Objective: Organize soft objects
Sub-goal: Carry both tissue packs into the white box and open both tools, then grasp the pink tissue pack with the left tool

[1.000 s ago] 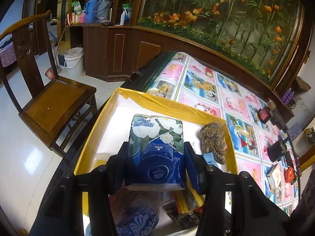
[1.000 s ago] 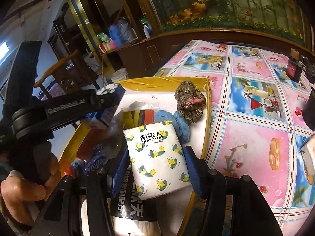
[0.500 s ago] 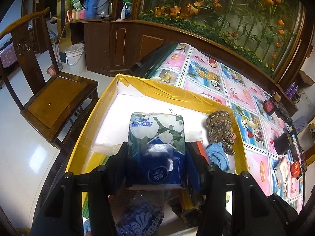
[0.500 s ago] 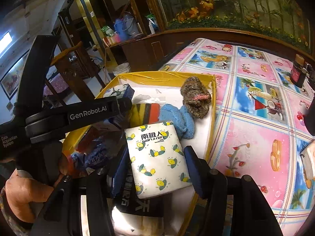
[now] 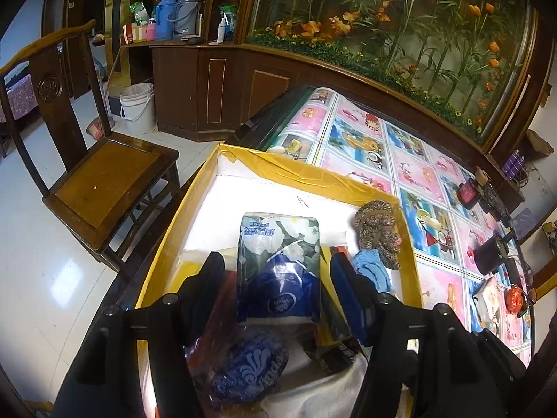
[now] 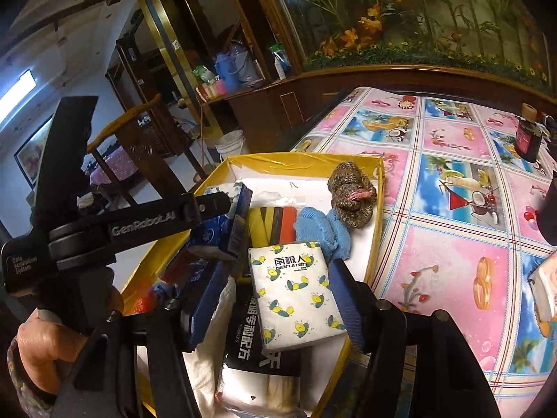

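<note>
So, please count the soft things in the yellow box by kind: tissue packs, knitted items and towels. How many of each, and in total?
Tissue packs: 2 (blue floral pack, white lemon-print pack)
Knitted items: 1 (brown knitted piece)
Towels: 1 (blue towel)
Total: 4

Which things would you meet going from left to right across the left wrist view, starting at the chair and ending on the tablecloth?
Wooden chair → flowered blue tissue pack → light blue cloth → brown knitted toy → red-topped bottle.
</note>
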`<state>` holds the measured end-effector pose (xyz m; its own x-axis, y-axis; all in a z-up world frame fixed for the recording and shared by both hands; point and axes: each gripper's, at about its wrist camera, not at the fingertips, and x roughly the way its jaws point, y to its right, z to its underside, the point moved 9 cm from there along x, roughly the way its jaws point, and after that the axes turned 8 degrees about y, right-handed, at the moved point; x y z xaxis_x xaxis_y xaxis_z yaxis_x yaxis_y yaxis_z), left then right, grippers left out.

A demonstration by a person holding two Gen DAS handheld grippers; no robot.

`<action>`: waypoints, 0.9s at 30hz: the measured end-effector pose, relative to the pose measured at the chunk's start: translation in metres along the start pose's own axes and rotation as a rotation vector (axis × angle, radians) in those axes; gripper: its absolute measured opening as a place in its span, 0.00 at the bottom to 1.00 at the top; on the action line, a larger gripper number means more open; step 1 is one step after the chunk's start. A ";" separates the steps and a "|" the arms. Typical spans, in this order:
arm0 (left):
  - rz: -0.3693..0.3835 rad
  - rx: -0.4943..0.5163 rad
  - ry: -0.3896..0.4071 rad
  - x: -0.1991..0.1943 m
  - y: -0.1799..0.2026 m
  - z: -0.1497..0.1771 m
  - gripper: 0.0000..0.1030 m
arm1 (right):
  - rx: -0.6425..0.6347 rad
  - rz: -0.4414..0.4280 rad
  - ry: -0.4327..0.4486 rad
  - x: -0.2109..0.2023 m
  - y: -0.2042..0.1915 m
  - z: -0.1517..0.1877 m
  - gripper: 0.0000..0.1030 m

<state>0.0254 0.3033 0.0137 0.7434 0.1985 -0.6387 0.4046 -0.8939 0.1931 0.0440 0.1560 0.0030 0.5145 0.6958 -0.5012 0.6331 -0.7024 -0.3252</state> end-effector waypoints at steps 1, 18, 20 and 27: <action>0.001 0.002 0.002 -0.002 0.001 -0.001 0.61 | 0.003 0.000 0.005 -0.002 0.002 -0.002 0.65; 0.107 0.131 0.004 -0.024 0.093 0.015 0.62 | 0.189 0.069 0.135 -0.071 0.101 -0.035 0.68; 0.124 0.159 0.000 -0.025 0.109 0.020 0.63 | 0.205 0.080 0.153 -0.081 0.114 -0.038 0.68; 0.186 0.235 -0.034 -0.022 0.173 0.046 0.66 | 0.241 0.136 0.199 -0.118 0.163 -0.043 0.68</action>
<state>0.0550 0.1257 0.0273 0.7734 0.0131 -0.6337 0.1263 -0.9829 0.1338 0.1107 -0.0343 0.0435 0.7025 0.5922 -0.3946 0.4083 -0.7896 -0.4582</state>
